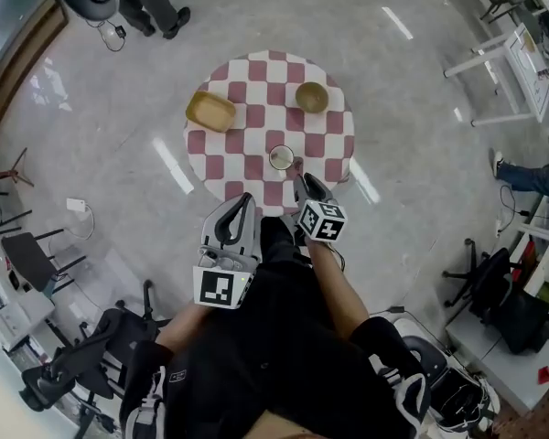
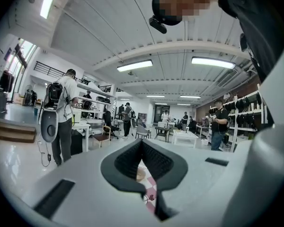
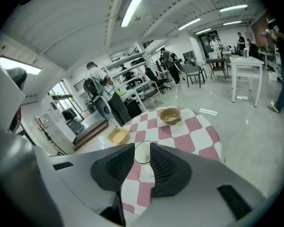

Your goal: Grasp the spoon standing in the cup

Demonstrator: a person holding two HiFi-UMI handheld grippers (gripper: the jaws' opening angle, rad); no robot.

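Right tool (image 3: 142,146): jaws apart, pads not pressing on anything. In its own view the white cup (image 1: 281,158) lines up in the gap right at the jaw tips. The head view puts the tips just beside the cup's lower right edge; can't tell if they touch. Spoon: too small to make out in any view, so all I can place is the cup, which stands upright at lower centre of the round red-and-white checkered tabletop (image 1: 256,90), near its lower edge. Left tool (image 2: 141,143): jaw tips closed together, nothing between them. In the head view it sits lower left of the right tool, off the tabletop's lower edge and well apart from the cup. Further out on the tabletop: a yellow rectangular dish (image 1: 210,111) at upper left and a round tan bowl (image 1: 312,97) at upper right, both well apart from the cup. Glossy grey floor (image 1: 393,199) all round.
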